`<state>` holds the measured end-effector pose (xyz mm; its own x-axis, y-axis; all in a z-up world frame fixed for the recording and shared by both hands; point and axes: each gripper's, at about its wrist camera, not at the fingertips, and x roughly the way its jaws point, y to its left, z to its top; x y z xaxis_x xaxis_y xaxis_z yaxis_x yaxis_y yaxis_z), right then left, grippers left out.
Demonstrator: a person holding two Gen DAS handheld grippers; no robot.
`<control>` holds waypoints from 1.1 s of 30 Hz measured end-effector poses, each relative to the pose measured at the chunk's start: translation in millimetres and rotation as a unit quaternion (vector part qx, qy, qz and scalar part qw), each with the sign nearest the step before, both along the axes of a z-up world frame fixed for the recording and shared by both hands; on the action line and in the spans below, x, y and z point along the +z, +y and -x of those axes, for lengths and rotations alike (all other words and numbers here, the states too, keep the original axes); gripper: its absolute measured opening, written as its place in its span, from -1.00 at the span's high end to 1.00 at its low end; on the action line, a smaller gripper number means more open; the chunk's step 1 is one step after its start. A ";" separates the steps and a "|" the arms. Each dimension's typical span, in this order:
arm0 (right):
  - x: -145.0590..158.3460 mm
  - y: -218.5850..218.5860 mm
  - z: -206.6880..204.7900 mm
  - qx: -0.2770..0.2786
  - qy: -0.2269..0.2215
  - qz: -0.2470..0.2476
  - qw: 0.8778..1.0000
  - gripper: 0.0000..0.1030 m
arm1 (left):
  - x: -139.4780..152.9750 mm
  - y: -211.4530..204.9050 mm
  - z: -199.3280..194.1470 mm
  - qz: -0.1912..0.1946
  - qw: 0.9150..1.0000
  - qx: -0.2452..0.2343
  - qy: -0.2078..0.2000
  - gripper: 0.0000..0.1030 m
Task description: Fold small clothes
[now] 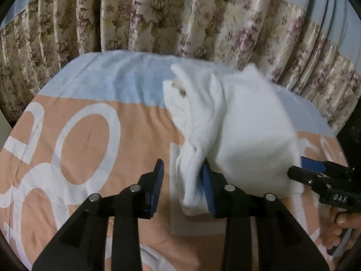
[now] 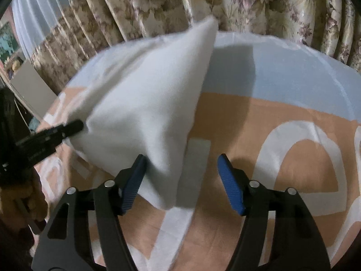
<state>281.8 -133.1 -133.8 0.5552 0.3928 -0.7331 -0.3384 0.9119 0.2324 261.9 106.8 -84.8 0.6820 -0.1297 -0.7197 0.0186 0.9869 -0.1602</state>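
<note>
Both tongs apart, gripping nothing: left tongs (image 1: 181, 186) narrow, right tongs (image 2: 181, 181) wide; we should re-pinch the cloth (image 1: 237, 122) corners evenly before folding

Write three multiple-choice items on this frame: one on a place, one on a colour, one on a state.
1. Behind the far edge of the bedspread hangs:
A. a bare brick wall
B. a bookshelf
C. a floral curtain

2. The pads on the gripper fingers are:
A. red
B. blue
C. green

3. The right gripper is:
A. open, with a corner of the white garment loose between its jaws
B. shut tight on the garment
C. shut on nothing

Key:
1 C: pleated flowered fabric fills the background in both views.
2 B: the ribbed inner faces are blue on black fingers.
3 A: the jaws stand wide apart, and the cloth reaches only one pad.
</note>
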 end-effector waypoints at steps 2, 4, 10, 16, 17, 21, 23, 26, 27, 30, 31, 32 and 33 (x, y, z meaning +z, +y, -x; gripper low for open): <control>14.4 -4.2 -0.8 -0.006 -0.018 -0.013 1.000 -0.29 | 19.3 -1.2 0.8 0.000 1.000 0.001 -0.009 0.32; 28.4 -9.8 -5.0 -0.018 -0.038 -0.018 0.999 -0.29 | 44.5 -3.0 -1.2 -0.001 1.000 0.004 -0.030 0.32; 46.9 -22.9 -32.7 -0.047 -0.056 -0.023 0.997 -0.29 | 94.9 -17.1 -28.2 -0.003 0.998 -0.013 -0.063 0.32; 53.9 -23.1 -58.9 -0.057 -0.059 -0.022 0.996 -0.29 | 72.4 -48.6 -80.1 -0.028 0.998 -0.032 -0.039 0.32; 53.8 -22.2 -62.1 -0.057 -0.059 -0.020 0.996 -0.29 | 62.8 -54.2 -88.3 -0.027 0.998 -0.038 -0.034 0.32; 50.4 -15.8 -74.3 -0.056 -0.057 -0.012 0.997 -0.30 | 29.7 -61.3 -104.7 -0.055 0.998 -0.031 -0.013 0.32; 46.4 -11.6 -79.8 -0.057 -0.056 -0.008 0.997 -0.30 | 13.1 -53.5 -104.6 -0.069 0.998 -0.013 0.000 0.32; 36.2 -7.2 -87.2 -0.061 -0.049 -0.005 0.997 -0.30 | -4.4 -40.9 -98.9 -0.089 0.996 -0.002 -0.001 0.02; 32.7 -6.6 -89.4 -0.064 -0.048 -0.004 0.997 -0.30 | -8.1 -36.7 -95.6 -0.094 0.996 -0.002 -0.007 -0.03; 20.1 -2.2 -93.2 -0.071 -0.040 -0.011 0.997 -0.38 | -16.8 -30.4 -84.6 -0.110 0.993 -0.025 -0.026 -0.04; 18.2 -0.9 -93.6 -0.073 -0.041 -0.011 0.996 -0.39 | -18.1 -28.0 -82.6 -0.107 0.994 -0.025 -0.030 -0.04; 15.0 1.8 -94.1 -0.074 -0.044 -0.005 0.996 -0.39 | -20.1 -24.4 -81.3 -0.094 0.995 -0.021 -0.030 -0.05; 12.4 4.8 -94.3 -0.074 -0.047 0.004 0.996 -0.39 | -21.2 -21.9 -80.5 -0.082 0.996 -0.016 -0.031 -0.07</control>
